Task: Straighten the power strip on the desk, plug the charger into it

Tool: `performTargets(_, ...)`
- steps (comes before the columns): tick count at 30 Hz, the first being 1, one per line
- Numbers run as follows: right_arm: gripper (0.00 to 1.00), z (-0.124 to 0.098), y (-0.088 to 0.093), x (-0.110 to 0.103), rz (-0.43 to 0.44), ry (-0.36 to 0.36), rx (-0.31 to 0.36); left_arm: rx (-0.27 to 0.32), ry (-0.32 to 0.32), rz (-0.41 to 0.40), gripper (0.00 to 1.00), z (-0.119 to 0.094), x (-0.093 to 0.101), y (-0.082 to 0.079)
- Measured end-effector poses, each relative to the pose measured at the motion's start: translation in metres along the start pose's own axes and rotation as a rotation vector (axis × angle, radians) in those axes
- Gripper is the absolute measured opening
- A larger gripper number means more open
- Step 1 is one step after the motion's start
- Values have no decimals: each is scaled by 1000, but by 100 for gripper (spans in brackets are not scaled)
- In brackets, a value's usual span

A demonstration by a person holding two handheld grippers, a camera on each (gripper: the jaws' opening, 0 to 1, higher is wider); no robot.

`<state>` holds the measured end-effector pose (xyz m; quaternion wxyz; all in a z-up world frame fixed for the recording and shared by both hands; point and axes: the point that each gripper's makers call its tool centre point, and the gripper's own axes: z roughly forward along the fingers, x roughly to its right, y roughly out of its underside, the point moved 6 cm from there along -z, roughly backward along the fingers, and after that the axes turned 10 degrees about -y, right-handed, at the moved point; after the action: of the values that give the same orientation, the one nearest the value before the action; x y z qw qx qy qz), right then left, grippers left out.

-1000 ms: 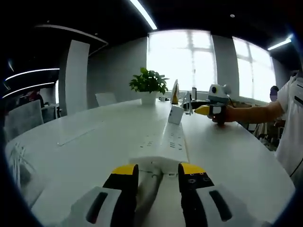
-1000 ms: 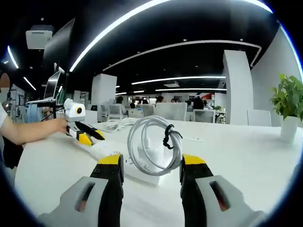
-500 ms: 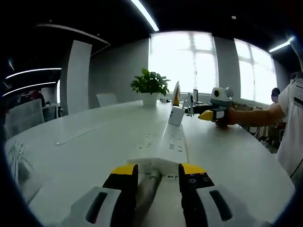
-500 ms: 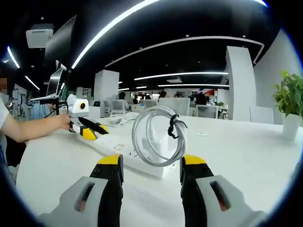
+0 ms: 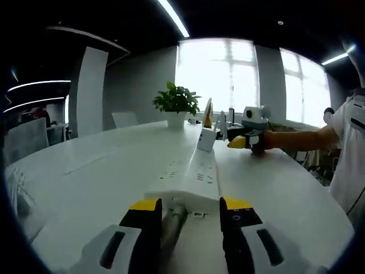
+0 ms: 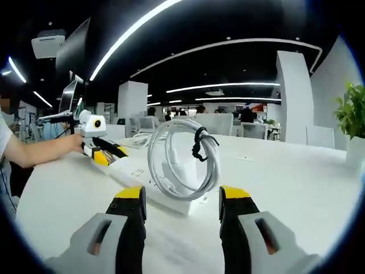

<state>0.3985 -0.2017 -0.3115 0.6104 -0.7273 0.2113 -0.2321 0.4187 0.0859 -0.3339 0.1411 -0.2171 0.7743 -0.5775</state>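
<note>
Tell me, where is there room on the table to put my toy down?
The desk is bare left of the power strip, up to the potted plant. There is also room between the strip and the person's arm. It is crowded at the strip's far end, around the charger and the right gripper.

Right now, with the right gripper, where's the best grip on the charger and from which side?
Probably the white charger body, not its coiled cable. It stands on the far end of the power strip, straight ahead of the open right gripper. The upright coil, bound by a black tie, screens the body, so coming in low with one jaw each side of the block looks safest.
</note>
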Motion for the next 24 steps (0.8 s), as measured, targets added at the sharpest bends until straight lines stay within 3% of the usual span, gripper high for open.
performTargets(6,53,21,5,8,-26,-72,-50,-24,-26,28,49,3,-3,4)
performTargets(9,52,28,10,13,-110,-82,-94,-18,-33,20,51,5,-4,3)
performTargets(15,61,40,12,19,-71,-173,-90,-19,-44,38,54,10,-3,4)
performTargets(18,60,44,10,17,1,-244,-58,-21,-50,45,56,10,-4,5)
performTargets(24,62,51,9,22,24,-262,-46,-19,-62,57,60,10,-6,5)
